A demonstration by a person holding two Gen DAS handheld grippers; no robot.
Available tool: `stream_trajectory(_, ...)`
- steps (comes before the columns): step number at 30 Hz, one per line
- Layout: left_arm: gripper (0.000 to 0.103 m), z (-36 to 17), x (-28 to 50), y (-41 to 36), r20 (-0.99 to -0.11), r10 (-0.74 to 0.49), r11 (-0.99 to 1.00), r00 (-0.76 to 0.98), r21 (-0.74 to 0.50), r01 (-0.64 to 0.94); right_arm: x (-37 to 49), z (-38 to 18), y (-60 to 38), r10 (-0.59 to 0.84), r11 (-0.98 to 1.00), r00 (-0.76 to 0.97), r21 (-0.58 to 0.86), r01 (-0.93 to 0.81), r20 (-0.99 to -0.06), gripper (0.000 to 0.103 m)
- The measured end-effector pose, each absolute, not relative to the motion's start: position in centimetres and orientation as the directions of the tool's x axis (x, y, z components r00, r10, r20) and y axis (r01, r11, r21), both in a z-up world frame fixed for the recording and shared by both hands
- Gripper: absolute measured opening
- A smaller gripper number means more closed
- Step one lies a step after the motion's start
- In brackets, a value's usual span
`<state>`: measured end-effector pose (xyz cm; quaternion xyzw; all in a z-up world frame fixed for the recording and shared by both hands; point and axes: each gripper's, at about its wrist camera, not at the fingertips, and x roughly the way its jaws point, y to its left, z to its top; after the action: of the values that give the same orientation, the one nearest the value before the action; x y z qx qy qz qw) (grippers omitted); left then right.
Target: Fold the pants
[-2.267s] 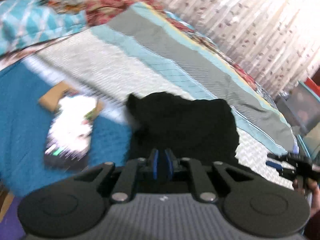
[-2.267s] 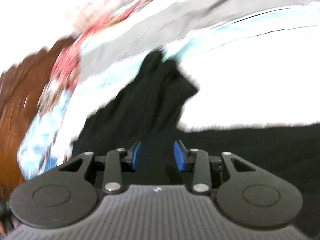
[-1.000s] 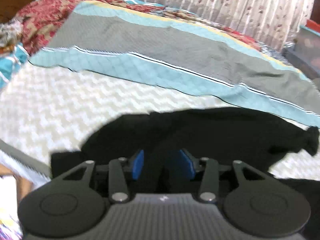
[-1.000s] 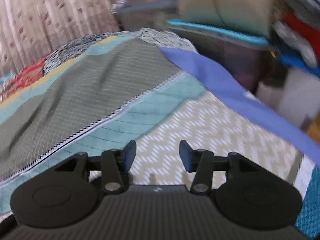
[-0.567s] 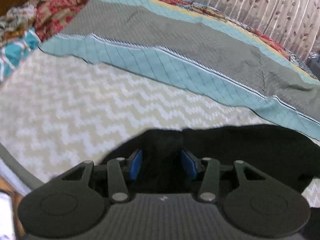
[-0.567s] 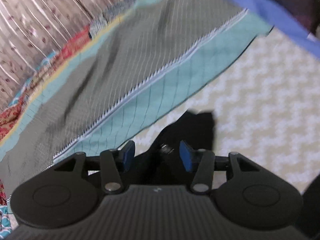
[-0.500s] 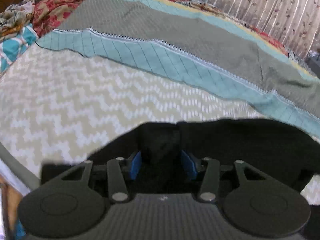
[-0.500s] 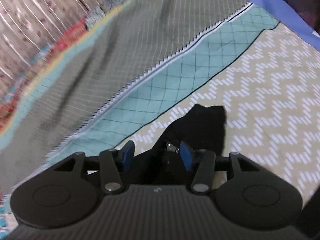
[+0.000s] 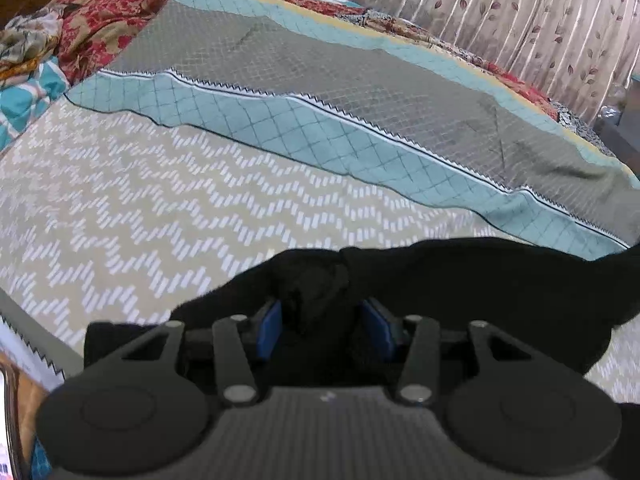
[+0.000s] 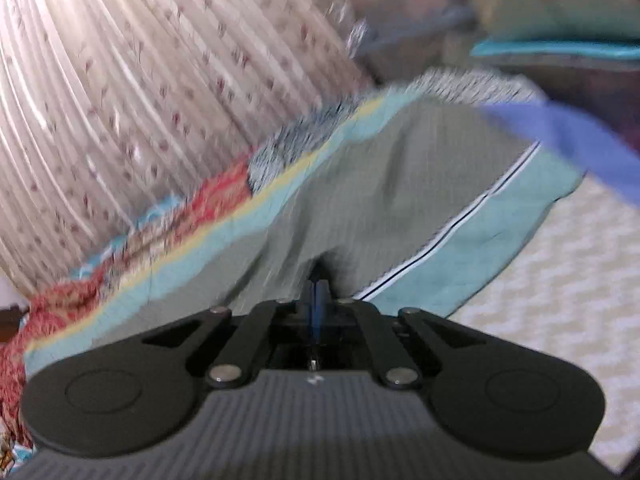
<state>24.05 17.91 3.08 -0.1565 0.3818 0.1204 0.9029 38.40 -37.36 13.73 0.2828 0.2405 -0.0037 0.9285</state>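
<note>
The black pants (image 9: 460, 280) lie across the chevron bedspread (image 9: 160, 208), stretched in a dark band that rises toward the right edge of the left wrist view. My left gripper (image 9: 323, 328) holds a thick bunch of that fabric, which fills the gap between its blue pads (image 9: 268, 330). In the blurred right wrist view, my right gripper (image 10: 316, 300) has its jaws fully together. Only a dark sliver of the pants (image 10: 318, 270) shows at its tips, and the rest hangs out of sight below.
A grey and teal quilt (image 9: 320, 80) covers the far half of the bed, with red floral bedding (image 9: 104, 12) at the back left. A patterned curtain (image 10: 140, 100) stands behind. Storage bins (image 10: 520, 20) and a blue sheet edge (image 10: 560, 128) are at the right.
My right gripper closed on the pants' corner that lay between its jaws, then lifted and tilted up toward the curtain. The left gripper kept its hold, and the pants drew out to the right.
</note>
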Motion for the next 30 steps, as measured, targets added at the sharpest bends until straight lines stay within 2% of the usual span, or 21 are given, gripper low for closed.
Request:
stream_trajectory(2, 0.043, 2.7, 24.0, 17.5, -0.739, 0.105, 0.929, 0.666, -0.166, -0.331, 35.7, 12.5, -40.7, 0.053, 0.822, 0.866, 0.514, 0.245, -0.497, 0.003)
stream_trajectory(5, 0.044, 3.0, 23.6, 17.0, -0.732, 0.120, 0.938, 0.670, -0.138, -0.319, 33.4, 9.5, -43.8, -0.081, 0.836, 0.760, 0.370, 0.404, -0.645, 0.007)
stream_trajectory(9, 0.045, 3.8, 23.4, 17.1, -0.723, 0.129, 0.936, 0.679, -0.138, -0.325, 33.0, 8.3, -45.0, -0.003, 0.790, 0.741, 0.453, 0.414, -0.672, 0.008)
stream_trajectory(12, 0.045, 3.4, 23.5, 17.0, -0.728, 0.134, 0.935, 0.672, -0.132, -0.330, 35.4, 9.2, -40.9, 0.045, 0.848, 0.748, 0.421, 0.322, -0.662, 0.014)
stream_trajectory(13, 0.045, 2.9, 23.7, 16.9, -0.735, 0.137, 0.935, 0.664, -0.126, -0.333, 36.8, 9.3, -39.2, 0.064, 0.872, 0.746, 0.401, 0.281, -0.663, 0.023)
stream_trajectory(14, 0.045, 2.5, 23.8, 16.8, -0.741, 0.139, 0.933, 0.657, -0.124, -0.338, 38.4, 9.3, -37.4, 0.083, 0.896, 0.741, 0.375, 0.237, -0.666, 0.041)
stream_trajectory(15, 0.045, 2.0, 24.0, 16.7, -0.748, 0.140, 0.930, 0.649, -0.125, -0.345, 39.6, 9.3, -35.6, 0.100, 0.920, 0.734, 0.343, 0.189, -0.671, 0.049)
stream_trajectory(16, 0.045, 1.6, 24.0, 16.5, -0.749, 0.144, 0.929, 0.646, -0.123, -0.349, 40.7, 9.0, -33.7, 0.109, 0.941, 0.728, 0.305, 0.143, -0.677, 0.052)
stream_trajectory(20, 0.051, 0.5, 23.9, 15.2, -0.727, 0.190, 0.938, 0.660, -0.063, -0.340, 43.1, 7.1, -27.8, 0.130, 0.976, 0.676, 0.214, 0.042, -0.726, 0.052)
stream_trajectory(24, 0.056, -0.5, 23.7, 14.4, -0.700, 0.211, 0.950, 0.682, -0.017, -0.311, 44.9, 4.4, -25.8, 0.022, 0.997, 0.630, 0.062, 0.041, -0.777, 0.050)
stream_trajectory(25, 0.057, -0.7, 23.6, 14.4, -0.694, 0.210, 0.952, 0.689, -0.016, -0.307, 45.1, 4.1, -25.8, 0.011, 0.998, 0.628, 0.052, 0.048, -0.778, 0.032)
stream_trajectory(26, 0.058, -0.7, 23.6, 14.4, -0.690, 0.209, 0.952, 0.693, -0.019, -0.305, 45.2, 3.9, -26.6, 0.018, 0.996, 0.631, 0.066, 0.053, -0.776, 0.005)
stream_trajectory(27, 0.060, -0.8, 23.6, 14.4, -0.686, 0.206, 0.952, 0.698, -0.024, -0.305, 45.1, 4.0, -27.8, 0.002, 0.993, 0.631, 0.074, 0.087, -0.776, 0.002)
stream_trajectory(30, 0.062, -0.9, 23.6, 14.5, -0.677, 0.203, 0.953, 0.707, -0.030, -0.303, 44.5, 5.5, -33.0, -0.033, 0.960, 0.682, 0.166, 0.225, -0.731, 0.002)
